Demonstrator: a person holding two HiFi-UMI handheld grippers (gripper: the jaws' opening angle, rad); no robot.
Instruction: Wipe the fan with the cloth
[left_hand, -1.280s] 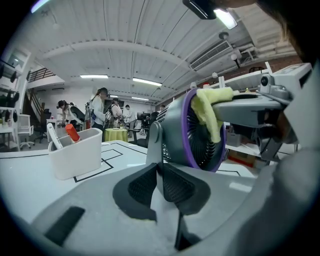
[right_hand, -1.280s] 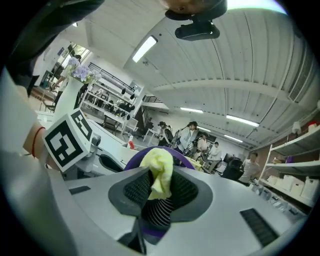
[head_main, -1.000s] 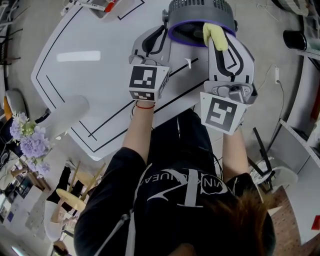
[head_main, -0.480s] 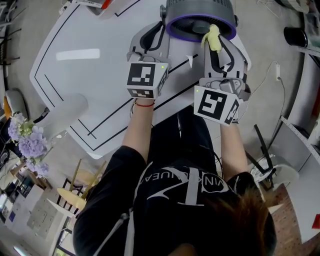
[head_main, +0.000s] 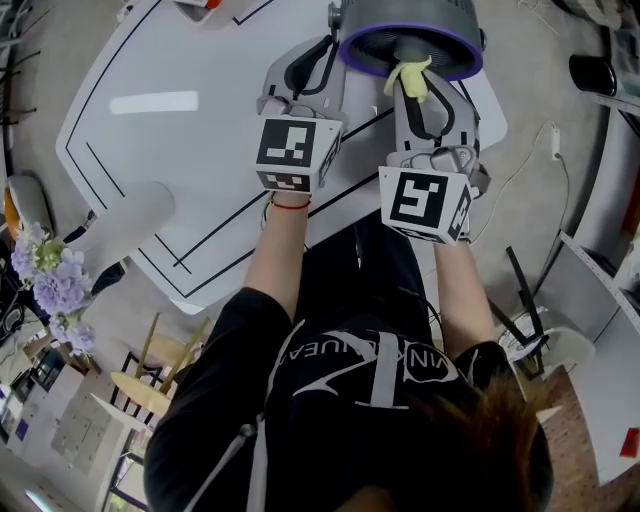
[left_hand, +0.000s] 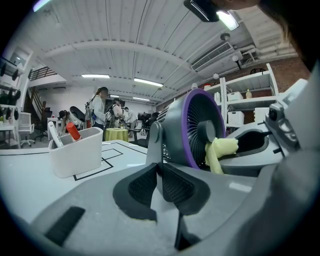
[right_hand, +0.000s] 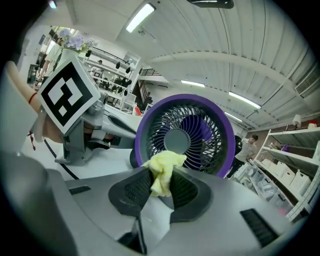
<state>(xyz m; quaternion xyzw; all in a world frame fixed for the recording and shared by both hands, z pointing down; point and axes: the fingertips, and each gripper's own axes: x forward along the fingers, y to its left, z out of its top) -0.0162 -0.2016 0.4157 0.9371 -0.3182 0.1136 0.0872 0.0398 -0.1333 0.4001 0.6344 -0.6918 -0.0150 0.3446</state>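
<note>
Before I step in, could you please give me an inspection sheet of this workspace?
Surface: white table with black lines.
Job's things: fan upright on the table; yellow cloth at its grille.
Clutter: white tub with items in it.
Grippers: left gripper jaws just closed further on the fan's stand; right gripper shut on the cloth.
Cables: thin cord on the floor, right.
Surroundings: purple flowers, shelves, people behind.

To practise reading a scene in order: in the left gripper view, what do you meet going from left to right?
tub → fan → cloth → shelves
</note>
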